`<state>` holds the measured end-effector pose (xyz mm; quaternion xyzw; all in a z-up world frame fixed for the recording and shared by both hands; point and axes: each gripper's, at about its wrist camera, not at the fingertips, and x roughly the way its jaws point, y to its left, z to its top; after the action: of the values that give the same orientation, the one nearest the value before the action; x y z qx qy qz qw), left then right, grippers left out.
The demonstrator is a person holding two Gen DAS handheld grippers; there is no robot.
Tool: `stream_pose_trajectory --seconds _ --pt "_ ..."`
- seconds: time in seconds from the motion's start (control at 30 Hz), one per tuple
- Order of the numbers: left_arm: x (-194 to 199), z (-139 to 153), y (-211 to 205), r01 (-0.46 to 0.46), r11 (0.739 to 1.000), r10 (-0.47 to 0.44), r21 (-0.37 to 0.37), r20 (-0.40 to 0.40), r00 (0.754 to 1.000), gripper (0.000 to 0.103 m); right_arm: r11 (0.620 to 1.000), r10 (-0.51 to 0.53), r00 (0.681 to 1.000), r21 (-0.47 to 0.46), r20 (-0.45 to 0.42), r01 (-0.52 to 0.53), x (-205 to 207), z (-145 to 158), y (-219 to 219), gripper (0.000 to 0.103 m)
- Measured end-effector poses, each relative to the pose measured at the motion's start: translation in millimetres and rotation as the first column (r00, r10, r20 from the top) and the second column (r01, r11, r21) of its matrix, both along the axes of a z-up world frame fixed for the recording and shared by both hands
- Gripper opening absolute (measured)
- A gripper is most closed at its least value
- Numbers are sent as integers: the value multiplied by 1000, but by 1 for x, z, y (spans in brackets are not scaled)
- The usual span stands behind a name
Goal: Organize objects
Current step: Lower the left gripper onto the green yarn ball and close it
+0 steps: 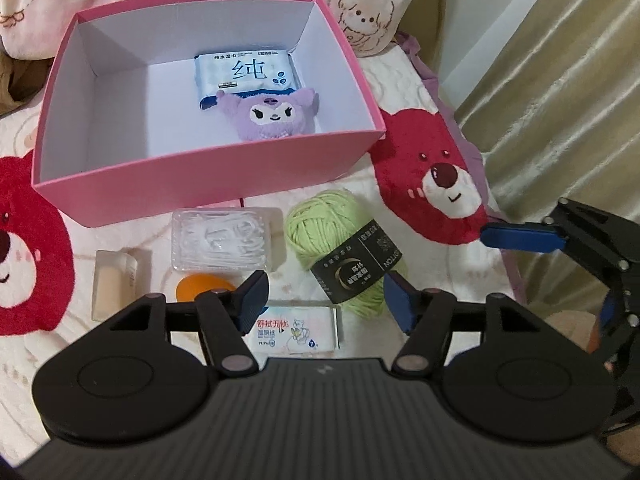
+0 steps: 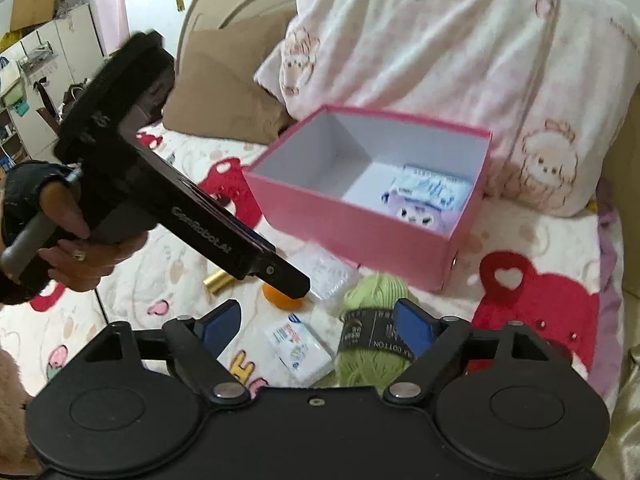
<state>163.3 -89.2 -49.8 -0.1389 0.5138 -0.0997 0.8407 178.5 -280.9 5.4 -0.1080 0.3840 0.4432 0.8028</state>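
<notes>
An open pink box [image 1: 132, 190] [image 2: 340, 216] on the bed holds a blue wipes pack [image 1: 248, 74] and a purple plush [image 1: 274, 118] [image 2: 416, 210]. In front of it lie a clear box of floss picks [image 1: 224, 242], a green yarn ball [image 1: 340, 236] [image 2: 372, 344], an orange egg-shaped thing [image 1: 200, 286], a small tissue pack [image 1: 296, 330] [image 2: 300, 346] and a beige bottle in a clear case [image 1: 114, 280]. My left gripper [image 1: 324, 300] is open and empty above the tissue pack. My right gripper [image 2: 316, 324] is open and empty over the yarn and tissue pack.
The bed has a white blanket with red bears [image 1: 436, 176]. Pillows [image 2: 440, 48] lie behind the box. A curtain [image 1: 560, 60] hangs at the right. A gold tube [image 2: 218, 282] lies on the blanket. The left gripper's body [image 2: 160, 188] crosses the right wrist view.
</notes>
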Motion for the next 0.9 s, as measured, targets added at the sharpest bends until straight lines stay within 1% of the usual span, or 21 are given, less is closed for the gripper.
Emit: stream_pose_trajectory --seconds 0.1,0.2,0.27,0.4,0.47,0.5,0.57,0.6,0.63,0.77,0.8,0.9 --pt "2 -12 -3 -21 1000 21 -10 -1 1000 63 1000 -8 1000 -22 -5 8 8 -16 6 87" --pt "3 -25 -5 -10 1000 10 -10 -4 1000 63 1000 -5 1000 -27 -28 4 13 -31 8 87" --pt "3 -33 -6 -25 1000 25 -15 0 1000 63 999 -35 999 -23 -42 34 17 -42 8 87" --pt "3 -46 -7 -48 998 49 -44 28 998 63 995 -96 995 -39 -30 94 22 -67 7 87" --pt "6 -54 -10 -54 997 55 -60 17 998 63 992 -117 993 -57 -19 116 22 -76 6 87" --pt "7 -57 -10 -66 996 67 -63 8 998 63 990 -117 993 -74 3 117 21 -79 6 87" --pt "6 -59 -9 -88 993 90 -79 23 996 63 989 -118 992 -85 55 122 18 -82 7 87" --pt "5 -60 -9 -91 991 95 -97 37 995 63 991 -108 993 -77 54 112 18 -83 6 87" --pt "5 -61 -10 -95 990 100 -107 42 994 63 992 -107 994 -69 36 110 19 -84 6 87" --pt "7 -69 -17 -110 988 115 -106 50 992 63 991 -125 992 -50 -7 124 26 -89 5 87" --pt "7 -71 -18 -115 986 122 -116 51 991 63 991 -124 992 -50 -20 123 27 -91 5 87" --pt "9 -81 -19 -143 972 153 -184 44 987 63 991 -122 992 -60 -37 120 30 -99 7 87"
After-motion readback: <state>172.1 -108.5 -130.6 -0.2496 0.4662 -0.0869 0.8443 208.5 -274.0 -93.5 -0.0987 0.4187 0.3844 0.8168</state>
